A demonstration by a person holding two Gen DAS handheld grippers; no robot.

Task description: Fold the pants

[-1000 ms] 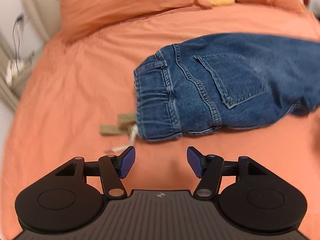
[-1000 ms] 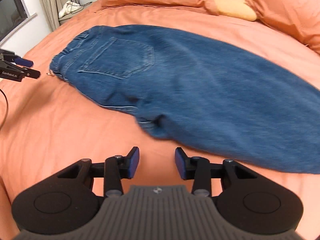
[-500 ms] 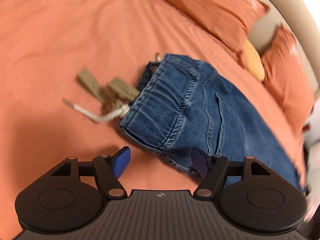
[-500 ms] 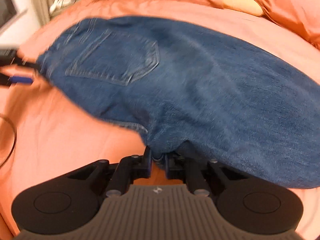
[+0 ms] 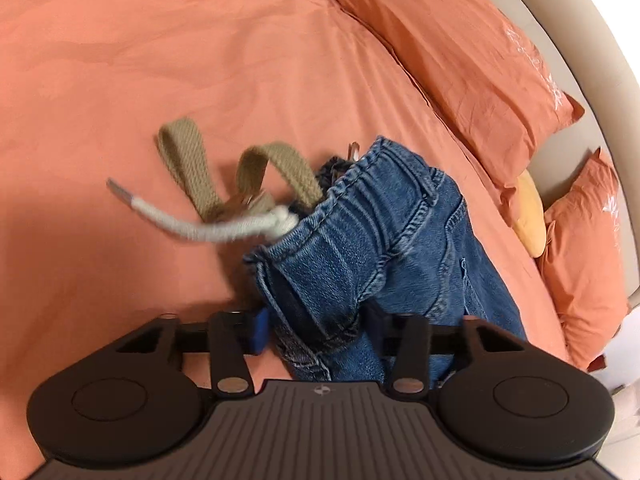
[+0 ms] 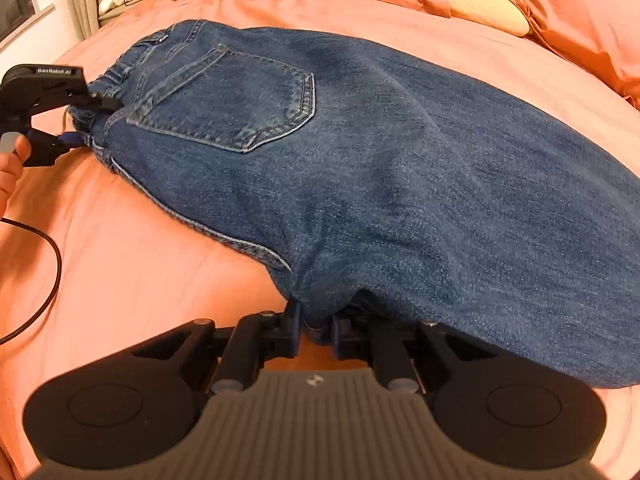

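Note:
Blue jeans point(image 6: 360, 160) lie back pocket up across an orange bed point(image 6: 140, 272). My right gripper point(image 6: 314, 330) is shut on a fold of denim at the jeans' near edge, around the crotch. In the left wrist view the elastic waistband point(image 5: 360, 216) sits between the fingers of my left gripper point(image 5: 316, 326). Its jaws are closing around that corner, the left blue pad point(image 5: 259, 330) just beside the denim, the other pad hidden behind it. The right wrist view shows the left gripper point(image 6: 86, 120) at the waistband. A tan webbing belt point(image 5: 192, 168) and a white drawstring point(image 5: 208, 228) trail from the waist.
Orange pillows point(image 5: 460, 60) and a yellow cushion point(image 6: 476, 4) lie along the beige headboard point(image 5: 560, 12). A black cable point(image 6: 52, 272) loops over the sheet at the left, below the person's hand point(image 6: 10, 168). A curtain and a window stand at the far left.
My left gripper rolled, came down onto the waistband corner and narrowed its jaws around it. My right gripper slid up to the jeans' near edge and shut on the denim.

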